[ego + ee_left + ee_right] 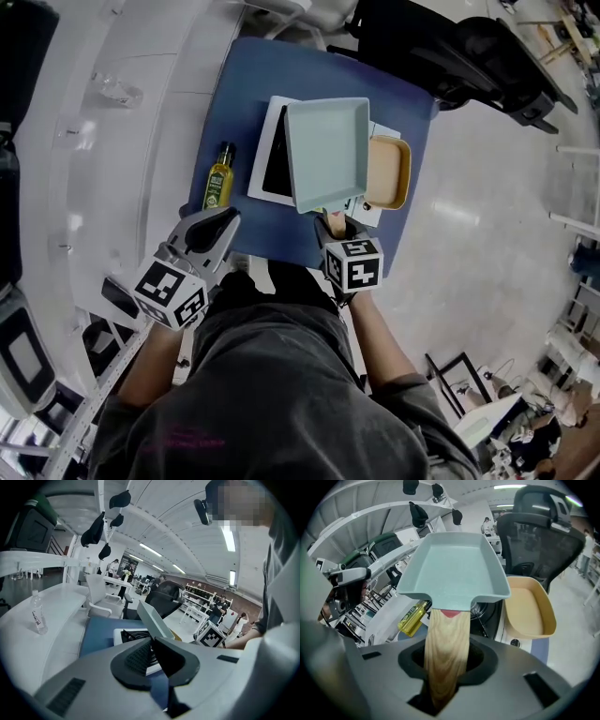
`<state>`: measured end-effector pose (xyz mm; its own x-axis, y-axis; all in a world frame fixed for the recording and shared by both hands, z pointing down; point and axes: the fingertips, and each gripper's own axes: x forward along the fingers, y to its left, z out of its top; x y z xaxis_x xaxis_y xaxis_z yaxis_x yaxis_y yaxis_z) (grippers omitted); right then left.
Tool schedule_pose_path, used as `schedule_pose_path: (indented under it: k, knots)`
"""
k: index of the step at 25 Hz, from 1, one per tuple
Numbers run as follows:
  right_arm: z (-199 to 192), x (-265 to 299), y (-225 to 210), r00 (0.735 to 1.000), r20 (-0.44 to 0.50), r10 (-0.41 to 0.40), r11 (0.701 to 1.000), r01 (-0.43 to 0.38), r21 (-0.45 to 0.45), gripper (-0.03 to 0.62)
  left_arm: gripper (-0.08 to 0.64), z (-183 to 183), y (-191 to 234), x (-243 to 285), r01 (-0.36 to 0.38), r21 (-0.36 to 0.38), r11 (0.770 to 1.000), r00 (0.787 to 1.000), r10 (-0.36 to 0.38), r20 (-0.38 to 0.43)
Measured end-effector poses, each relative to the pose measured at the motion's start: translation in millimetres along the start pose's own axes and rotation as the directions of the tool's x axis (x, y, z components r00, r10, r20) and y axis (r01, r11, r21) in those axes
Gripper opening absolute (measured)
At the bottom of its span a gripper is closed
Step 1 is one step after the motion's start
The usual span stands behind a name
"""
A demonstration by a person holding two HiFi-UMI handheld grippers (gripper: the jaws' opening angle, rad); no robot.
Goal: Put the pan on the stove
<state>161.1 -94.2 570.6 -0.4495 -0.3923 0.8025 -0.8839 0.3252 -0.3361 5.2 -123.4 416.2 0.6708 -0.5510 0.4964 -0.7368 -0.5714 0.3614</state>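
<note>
The right gripper (447, 663) was clamped on the wooden handle (446, 639) of the pale green pan (454, 566), which stretched straight away from it, handle near, dish far. The pan hung tilted over the right part of the stove (275, 159) (seemingly not yet set down). The left gripper (152, 651), jaws together on nothing, sat near and left, farther from the stove

- Right gripper (447, 666) clamps the light wooden handle (446, 639) of a pale teal rectangular pan (457, 569).
- Pan held over black stove (486, 613); tan plastic tray (529, 606) at right, yellow oil bottle (412, 618) at left.
</note>
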Motion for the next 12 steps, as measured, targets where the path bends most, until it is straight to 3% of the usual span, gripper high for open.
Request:
schedule_pose_path:
  k: [12]
  knots:
    - [-10.3,34.3,-16.7,0.997,-0.077,0.000,1.000,-0.001,-0.008,0.110,0.026,-19.4,5.9,18.3,-0.022,-0.038,0.999,0.999,0.020,-0.044]
